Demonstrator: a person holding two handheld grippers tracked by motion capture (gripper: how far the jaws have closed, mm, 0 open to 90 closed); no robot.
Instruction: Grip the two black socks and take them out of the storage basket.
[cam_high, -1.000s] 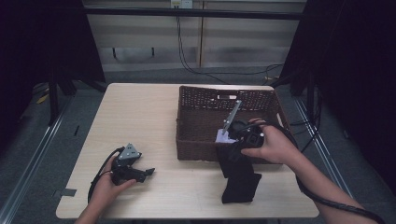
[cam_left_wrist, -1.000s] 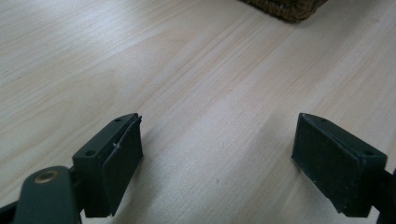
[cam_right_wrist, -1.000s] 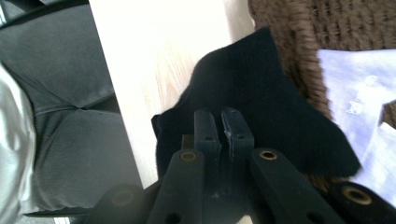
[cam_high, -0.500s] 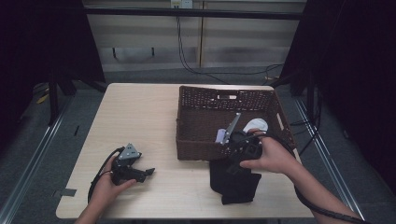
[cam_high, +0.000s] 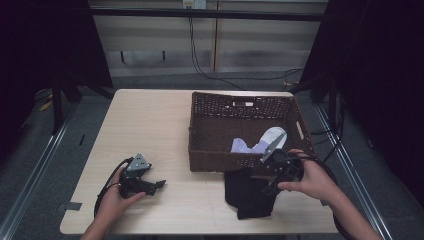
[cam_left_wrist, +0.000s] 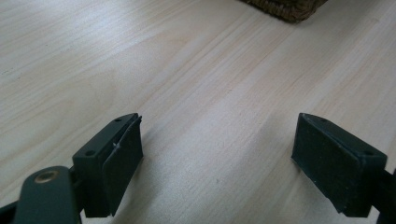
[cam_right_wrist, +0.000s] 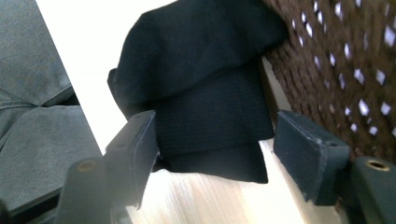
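High view: a black garment (cam_high: 248, 192) lies crumpled on the tabletop (cam_high: 150, 130) near its front edge, its top touching the front wall of the brown wicker basket (cam_high: 240, 125), which stands toward the right edge and holds pale folded socks (cam_high: 260, 142). The right gripper (cam_high: 272, 186) sits low over the cloth's right side; the left gripper (cam_high: 159, 184) rests near the front-left corner, well apart from the work

Left gripper view: both jaws stand wide apart over bare wood, nothing between them, a basket corner (cam_left_wrist: 289, 8) at the top edge

Right gripper view: the jaws stand apart on either side of a doubled fold of the black garment (cam_right_wrist: 205, 88), pads not pressing it – the basket weave (cam_right_wrist: 345, 70) just beside the far jaw. The jaws have just been opening, the cloth lying loose between them

The garment looks light, soft and limp – likely to sag and unfold when lifted, so a pinch on the thick folded band near its basket-side edge seems the surest hold

Against the frame a second back, the cloth no longer hangs from the raised gripper above the basket's rim; it now lies slumped on the table, and the right hand has come down toward the front edge, while the left hand has kept its place
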